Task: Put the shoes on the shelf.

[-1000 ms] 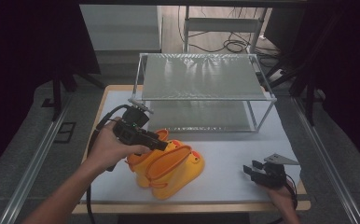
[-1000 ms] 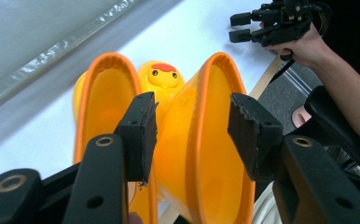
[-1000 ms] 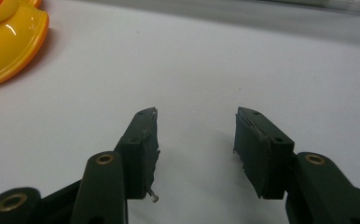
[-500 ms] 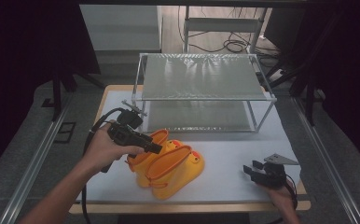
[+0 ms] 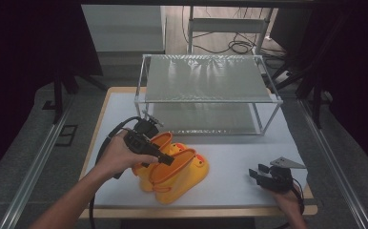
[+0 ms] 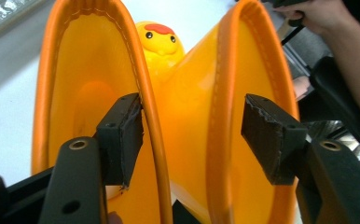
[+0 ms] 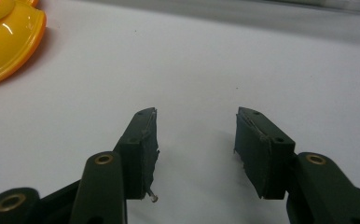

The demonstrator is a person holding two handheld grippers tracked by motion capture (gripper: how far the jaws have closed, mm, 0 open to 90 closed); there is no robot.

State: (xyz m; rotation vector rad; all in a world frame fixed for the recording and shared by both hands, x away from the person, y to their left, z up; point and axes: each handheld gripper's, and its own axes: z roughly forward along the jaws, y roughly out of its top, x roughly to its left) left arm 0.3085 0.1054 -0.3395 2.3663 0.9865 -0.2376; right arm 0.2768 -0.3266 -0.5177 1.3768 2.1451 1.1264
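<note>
Two yellow rubber boots (image 5: 172, 169) lie together at the table's (image 5: 230, 157) front left; since a second ago the left gripper (image 6: 192, 126) has slid lower, its wide-open jaws now straddling both adjoining boot rims, likely readying a pinch of the pair. Both boot shafts look empty. Behind, the wire rack (image 5: 206, 90) holds nothing. Right gripper (image 7: 197, 140) rests agape, holding nothing

A white-topped table (image 5: 249, 157) with wooden edging stands on grey carpet (image 5: 25, 157), dark curtains (image 5: 25, 43) at both sides, cables (image 5: 234, 46) coiled on the floor behind
</note>
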